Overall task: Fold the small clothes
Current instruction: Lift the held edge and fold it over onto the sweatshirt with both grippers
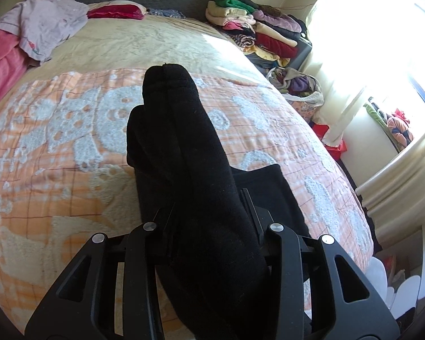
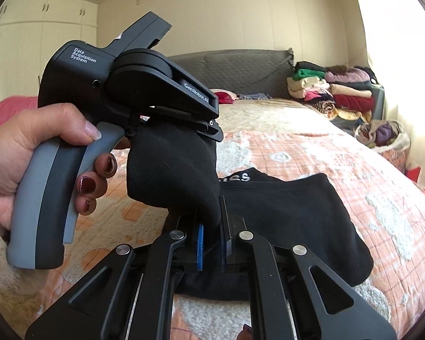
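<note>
My left hand-held gripper pinches black sock, lifted above orange patterned bedspread. My right hand-held gripper clamps same sock's other end, blue pads pressed together on fabric. Second black garment lies flat on bed beneath. Folded clothes stack sits near headboard.

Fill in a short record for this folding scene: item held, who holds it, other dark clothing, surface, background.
item held: black sock, lifted above the bed
left tool: closed on one end of the sock
right tool: closed on the other end
other dark clothing: black garment lying flat on the bed
surface: orange and white bedspread
background: stacks of folded clothes beside the bed
</note>
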A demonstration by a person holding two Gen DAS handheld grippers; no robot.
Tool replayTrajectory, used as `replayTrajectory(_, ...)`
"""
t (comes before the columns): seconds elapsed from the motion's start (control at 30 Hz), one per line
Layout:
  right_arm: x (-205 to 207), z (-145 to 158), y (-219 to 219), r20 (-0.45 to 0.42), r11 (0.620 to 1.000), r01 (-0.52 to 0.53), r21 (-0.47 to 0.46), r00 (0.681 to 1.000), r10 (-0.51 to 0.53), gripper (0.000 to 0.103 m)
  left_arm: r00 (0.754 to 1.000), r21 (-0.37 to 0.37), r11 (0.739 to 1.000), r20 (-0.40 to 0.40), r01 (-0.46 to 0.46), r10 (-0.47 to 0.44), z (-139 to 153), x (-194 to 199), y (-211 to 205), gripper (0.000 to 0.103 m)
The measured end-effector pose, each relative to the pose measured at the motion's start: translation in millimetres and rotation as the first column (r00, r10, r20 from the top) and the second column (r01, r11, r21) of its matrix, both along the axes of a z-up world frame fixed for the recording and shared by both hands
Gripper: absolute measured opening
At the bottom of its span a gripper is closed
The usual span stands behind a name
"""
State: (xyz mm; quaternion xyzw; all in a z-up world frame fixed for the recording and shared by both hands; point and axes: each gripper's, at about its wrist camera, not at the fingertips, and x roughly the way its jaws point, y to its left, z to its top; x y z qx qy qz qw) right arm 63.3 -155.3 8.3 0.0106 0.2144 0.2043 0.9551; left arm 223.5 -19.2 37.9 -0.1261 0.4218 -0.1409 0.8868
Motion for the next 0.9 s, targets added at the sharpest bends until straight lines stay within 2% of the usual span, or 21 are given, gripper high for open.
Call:
replayTrajectory(0.43, 1.6, -8.5, -38.4, -0.052, 0.996, 0.084, 0.041, 0.995, -0.082, 0.007, 0.998, 0.018, 0.997, -0.019, 0.068, -0.068, -7.7, 11.1, -54.8, 0.029)
replayTrajectory(0.9, 14.2, -25.5, -59.9, -0.147, 0.987, 0.133, 0.095, 0.982, -0.118, 0.007, 0.991, 0.047, 0.993, -0.081, 0.108, -0.104, -29.0, 26.4, -97.7, 0.029)
